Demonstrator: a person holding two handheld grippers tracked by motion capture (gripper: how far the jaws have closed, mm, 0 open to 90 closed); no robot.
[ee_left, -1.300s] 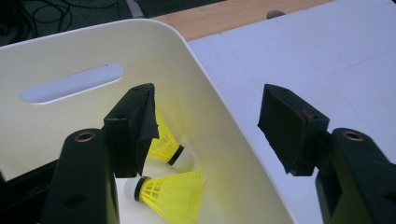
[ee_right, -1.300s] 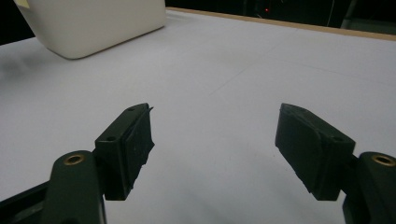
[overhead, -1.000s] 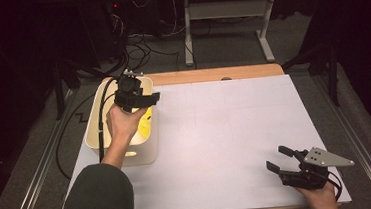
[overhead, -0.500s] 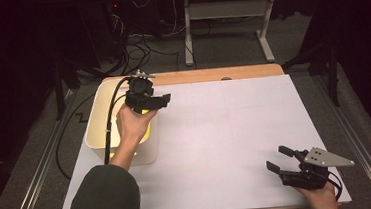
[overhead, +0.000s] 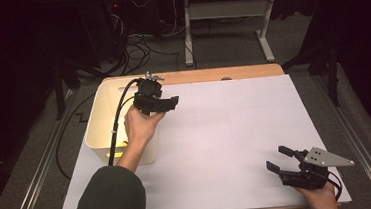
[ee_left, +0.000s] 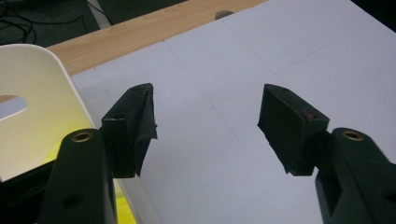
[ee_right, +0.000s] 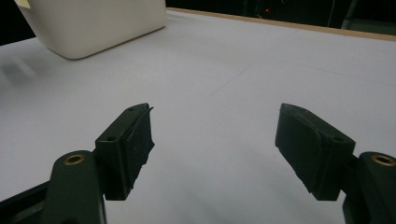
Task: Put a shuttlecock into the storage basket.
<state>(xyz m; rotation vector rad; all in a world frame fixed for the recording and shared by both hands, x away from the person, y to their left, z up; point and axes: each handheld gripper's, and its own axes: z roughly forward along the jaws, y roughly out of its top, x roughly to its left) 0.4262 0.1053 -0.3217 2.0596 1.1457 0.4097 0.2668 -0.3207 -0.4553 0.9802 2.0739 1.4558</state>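
My left gripper [overhead: 171, 104] sat raised in my left hand [overhead: 140, 125], right over the near-right rim of the white bin [overhead: 98, 106], jaws spread wide with nothing between them; its own camera made that plain, the left gripper [ee_left: 208, 126] looking past both black pads at bare white sheet [ee_left: 261, 70], ruled with faint grid lines that the high view barely caught. That same close look picked up the wooden table edge [ee_left: 140, 30] with a round hole in it, the bin's curved wall [ee_left: 42, 93] with a handle slot, and a patch of yellow [ee_left: 123, 205] low at the bin's side; from above, something yellow [overhead: 119, 151] showed inside the bin, though I couldn't tell what it was. A black cable [overhead: 117, 125] trailed from the gripper down across the bin. My right gripper [overhead: 280, 159] lay low at the near-right corner of the sheet, well apart from the left, grey plate [overhead: 328, 157] on top, jaws open and empty too; along the right gripper [ee_right: 215, 140] I saw the bin [ee_right: 93, 23] far off across the white sheet. Beyond the table, cables [overhead: 143, 42] lay on the dark floor beside a grey table frame [overhead: 226, 11]. I could read no writing anywhere.
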